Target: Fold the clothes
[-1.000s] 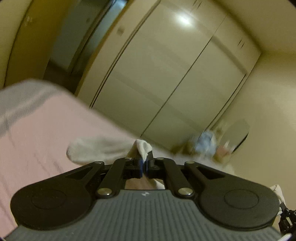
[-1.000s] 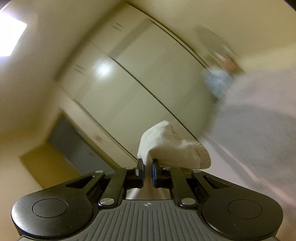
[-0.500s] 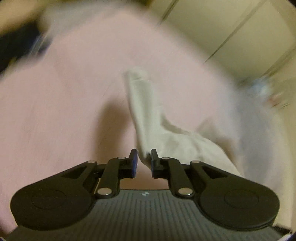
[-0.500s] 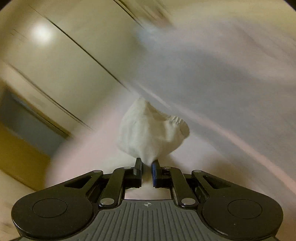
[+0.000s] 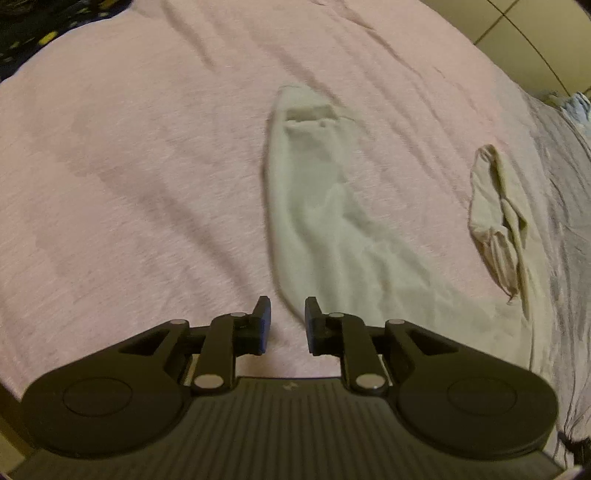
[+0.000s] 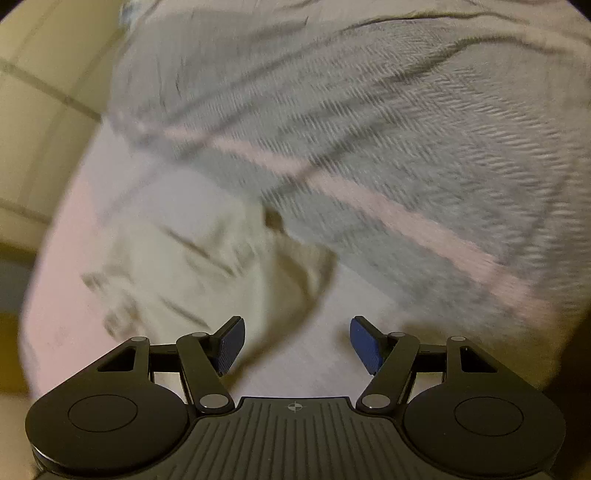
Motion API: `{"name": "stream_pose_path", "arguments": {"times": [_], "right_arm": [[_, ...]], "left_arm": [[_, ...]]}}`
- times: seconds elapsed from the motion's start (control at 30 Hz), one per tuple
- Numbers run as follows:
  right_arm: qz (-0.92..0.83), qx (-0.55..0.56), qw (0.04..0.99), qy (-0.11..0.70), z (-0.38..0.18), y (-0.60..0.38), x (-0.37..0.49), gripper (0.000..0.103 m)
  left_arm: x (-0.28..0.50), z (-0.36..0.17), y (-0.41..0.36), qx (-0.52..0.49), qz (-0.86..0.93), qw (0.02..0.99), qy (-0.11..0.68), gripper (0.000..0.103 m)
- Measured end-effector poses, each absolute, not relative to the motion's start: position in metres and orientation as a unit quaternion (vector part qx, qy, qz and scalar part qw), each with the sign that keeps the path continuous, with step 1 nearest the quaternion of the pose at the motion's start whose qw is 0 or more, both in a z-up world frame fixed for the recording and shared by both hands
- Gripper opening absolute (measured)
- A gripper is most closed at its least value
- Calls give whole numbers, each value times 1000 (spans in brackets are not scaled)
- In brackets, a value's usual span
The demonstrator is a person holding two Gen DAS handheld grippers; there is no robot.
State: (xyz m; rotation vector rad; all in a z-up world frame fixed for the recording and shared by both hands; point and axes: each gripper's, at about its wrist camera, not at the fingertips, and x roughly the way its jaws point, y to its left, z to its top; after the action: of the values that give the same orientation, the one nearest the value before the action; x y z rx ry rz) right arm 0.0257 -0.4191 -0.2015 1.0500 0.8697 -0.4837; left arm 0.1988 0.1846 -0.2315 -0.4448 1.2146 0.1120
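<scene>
A white sock [image 5: 317, 206] lies stretched out on the pink bed sheet [image 5: 129, 155], its cuff at the far end. My left gripper [image 5: 287, 314] is open and empty, just above the sock's near end. A second, crumpled cream sock [image 5: 495, 206] lies to the right. In the blurred right wrist view, my right gripper [image 6: 295, 339] is wide open and empty above the sheet, with a pale crumpled garment [image 6: 192, 266] just ahead to the left.
A grey herringbone blanket with pink stripes [image 6: 388, 147] covers the bed's right part and also shows in the left wrist view [image 5: 565, 206]. Cream wardrobe doors [image 6: 40, 74] stand beyond the bed. A dark patterned cloth [image 5: 33, 26] lies at the far left corner.
Both grippers held the white sock in the air, then came down to the bed and opened. The sock now lies flat on the sheet, released.
</scene>
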Motion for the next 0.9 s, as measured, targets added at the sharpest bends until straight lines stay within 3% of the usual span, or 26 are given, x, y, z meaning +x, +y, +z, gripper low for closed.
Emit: {"name": "stream_pose_path", "arguments": {"times": [0.13,0.27,0.33,0.37,0.53,0.67,0.73,0.87,0.9], "right_arm": [[-241,527,737,348,-220,-438,41,67],[-246,517,729,374,-247,-447,71,66],[-241,488,733,409,-255,-442,79,16],[-243,472,735,423,-256,-439,76,0],[-266,526,734,336,-242,-439,-31,0],[-347,549,643,406,-264,-442,-85,0],[-344,569,639,387,-265,-444,-95,4],[-295,501,724,371,-244,-441,-64,28],[-271,450,761,381,-237,-437,-47,28]], "left_arm": [[203,-236,179,-209,40,802,558,16],[207,-240,173,-212,34,800,561,16],[207,-245,169,-212,31,797,565,16],[204,-244,168,-213,28,796,566,16],[181,-245,168,-222,24,789,573,16],[169,-248,170,-224,28,781,583,16],[168,-248,170,-220,29,779,586,16],[169,-249,167,-212,26,779,589,16],[172,-248,165,-212,22,781,587,16]]}}
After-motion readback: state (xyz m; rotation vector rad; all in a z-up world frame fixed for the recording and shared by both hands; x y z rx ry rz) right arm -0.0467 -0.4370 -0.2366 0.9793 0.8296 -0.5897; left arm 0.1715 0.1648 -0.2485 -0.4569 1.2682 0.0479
